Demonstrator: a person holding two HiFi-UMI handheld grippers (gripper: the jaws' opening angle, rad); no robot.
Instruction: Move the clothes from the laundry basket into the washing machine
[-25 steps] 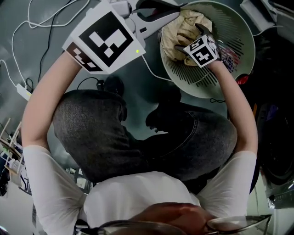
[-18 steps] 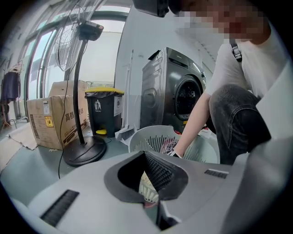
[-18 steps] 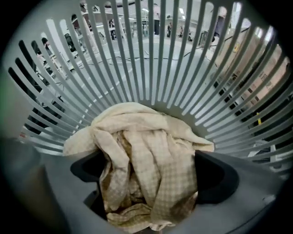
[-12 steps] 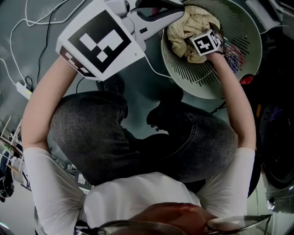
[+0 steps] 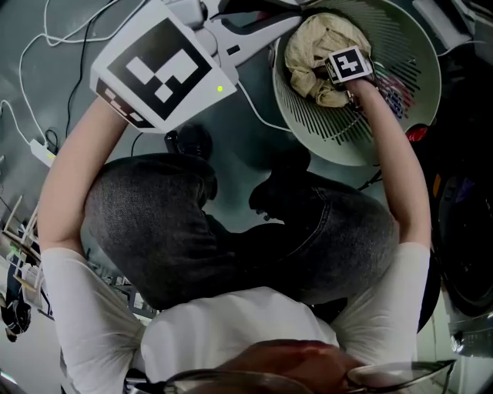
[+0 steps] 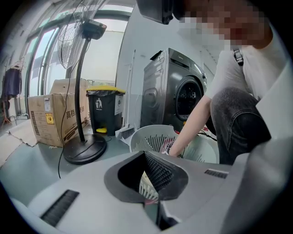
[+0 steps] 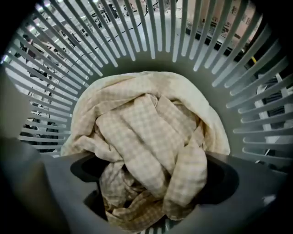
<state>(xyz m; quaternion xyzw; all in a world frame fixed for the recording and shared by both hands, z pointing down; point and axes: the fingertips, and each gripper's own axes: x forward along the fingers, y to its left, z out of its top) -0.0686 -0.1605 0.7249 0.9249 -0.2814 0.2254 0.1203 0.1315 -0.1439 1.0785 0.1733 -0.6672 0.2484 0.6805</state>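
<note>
A pale slatted laundry basket (image 5: 400, 115) stands on the floor in front of my knees. A crumpled beige checked cloth (image 5: 316, 46) lies in it. My right gripper (image 5: 330, 77) is pushed down into that cloth, and in the right gripper view the cloth (image 7: 146, 137) is bunched between the jaws, which are shut on it (image 7: 153, 192). My left gripper (image 5: 262, 23) is held high beside the basket, shut and empty (image 6: 158, 183). The grey washing machine (image 6: 176, 96) stands just behind the basket (image 6: 151, 139), its round door dark.
A patterned garment (image 5: 389, 92) lies deeper in the basket. A floor fan's round base (image 6: 84, 148), a yellow-lidded bin (image 6: 106, 109) and a cardboard box (image 6: 57, 119) stand left of the machine. Cables (image 5: 46, 38) and a power strip (image 5: 38, 150) lie on the floor.
My right gripper has pushed further into the basket and sunk into the beige cloth. The left gripper has shifted only slightly and stays raised.
</note>
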